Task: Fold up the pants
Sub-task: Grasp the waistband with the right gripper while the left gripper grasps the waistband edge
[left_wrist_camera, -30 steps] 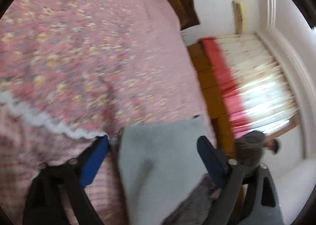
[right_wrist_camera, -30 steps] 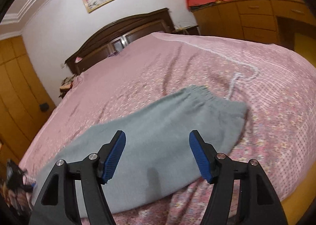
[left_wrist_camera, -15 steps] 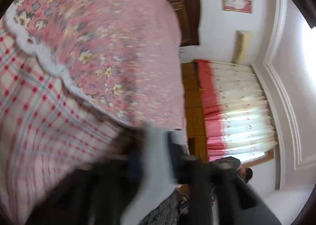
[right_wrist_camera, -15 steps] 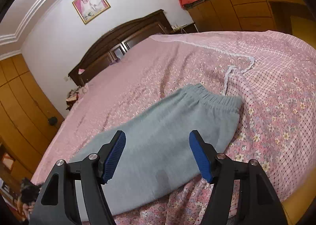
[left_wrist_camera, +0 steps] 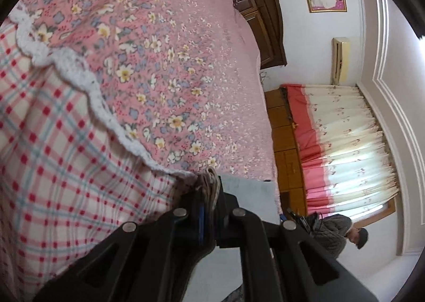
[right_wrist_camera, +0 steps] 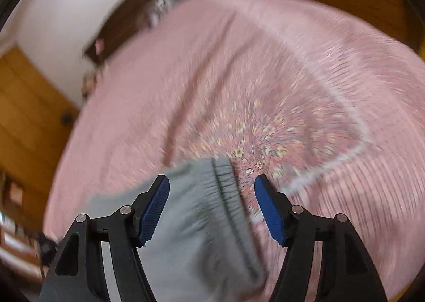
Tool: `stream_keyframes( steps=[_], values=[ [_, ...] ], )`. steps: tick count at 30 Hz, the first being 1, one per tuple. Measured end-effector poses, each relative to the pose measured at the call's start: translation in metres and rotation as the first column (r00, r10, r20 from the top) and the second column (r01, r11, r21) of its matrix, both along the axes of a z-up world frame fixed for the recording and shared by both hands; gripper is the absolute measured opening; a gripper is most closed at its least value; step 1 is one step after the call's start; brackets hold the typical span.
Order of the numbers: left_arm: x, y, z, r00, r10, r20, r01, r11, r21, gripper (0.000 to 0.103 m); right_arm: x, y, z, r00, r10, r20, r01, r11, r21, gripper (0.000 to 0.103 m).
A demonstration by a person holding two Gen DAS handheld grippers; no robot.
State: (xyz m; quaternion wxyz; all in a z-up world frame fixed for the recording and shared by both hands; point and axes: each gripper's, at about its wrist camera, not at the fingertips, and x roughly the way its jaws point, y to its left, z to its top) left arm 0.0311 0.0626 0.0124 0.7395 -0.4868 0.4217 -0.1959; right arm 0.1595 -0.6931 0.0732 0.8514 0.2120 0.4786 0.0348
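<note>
Since a second ago: left tongs (left_wrist_camera: 209, 202) closed, now pinching folded edge of grey pants (left_wrist_camera: 247, 195); formerly wide apart. Pants (right_wrist_camera: 202, 217) lie on pink floral bed (right_wrist_camera: 239, 76). Right tongs (right_wrist_camera: 212, 209) spread wide, lower over elastic waistband (right_wrist_camera: 228, 190), holding nothing.

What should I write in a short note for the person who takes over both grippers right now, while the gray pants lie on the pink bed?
Left gripper: shut on an edge of the gray pants; layered fabric sticks out between its fingers.
Right gripper: open, over the elastic waistband, holding nothing; this view is blurred.
The pants lie on the pink floral bedspread, near its white lace trim.
Done: one end gripped.
Left: probably grasp the waistband, then fold. How far folding has gone cannot be told.
</note>
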Motion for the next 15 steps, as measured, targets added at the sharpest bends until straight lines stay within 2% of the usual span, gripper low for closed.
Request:
stream_keyframes(
  steps=[3, 6, 7, 8, 10, 13, 15],
  values=[
    [-0.001, 0.0, 0.0, 1.0, 0.004, -0.01, -0.004, 1.0, 0.016, 0.005, 0.021, 0.007, -0.018, 0.997, 0.055, -0.058, -0.059, 0.996, -0.063, 0.068],
    [-0.003, -0.002, 0.001, 1.0, 0.008, -0.017, -0.007, 1.0, 0.03, 0.005, 0.03, 0.013, -0.02, 0.995, 0.094, -0.045, -0.096, 0.994, -0.047, 0.07],
    [-0.003, -0.004, 0.003, 1.0, 0.01, -0.018, -0.009, 0.999, 0.031, 0.005, 0.032, 0.02, -0.018, 0.991, 0.128, -0.033, -0.13, 0.991, -0.036, 0.066],
    [-0.002, -0.008, 0.005, 1.0, 0.012, -0.02, -0.012, 0.999, 0.032, 0.005, 0.032, 0.027, -0.015, 0.986, 0.167, -0.018, -0.168, 0.985, -0.045, 0.049],
    [-0.001, -0.016, 0.013, 0.999, 0.031, -0.005, -0.031, 0.998, 0.052, 0.005, 0.027, 0.045, -0.01, 0.972, 0.237, 0.007, -0.233, 0.961, -0.147, 0.031],
    [-0.01, -0.024, 0.03, 0.996, 0.072, 0.05, -0.077, 0.991, 0.108, 0.004, 0.018, 0.046, -0.008, 0.973, 0.227, 0.042, -0.219, 0.965, -0.142, 0.026],
    [-0.018, -0.027, 0.042, 0.991, 0.107, 0.076, -0.115, 0.988, 0.101, 0.004, 0.004, 0.036, 0.007, 0.976, 0.161, 0.145, -0.148, 0.984, -0.097, 0.025]
  ],
)
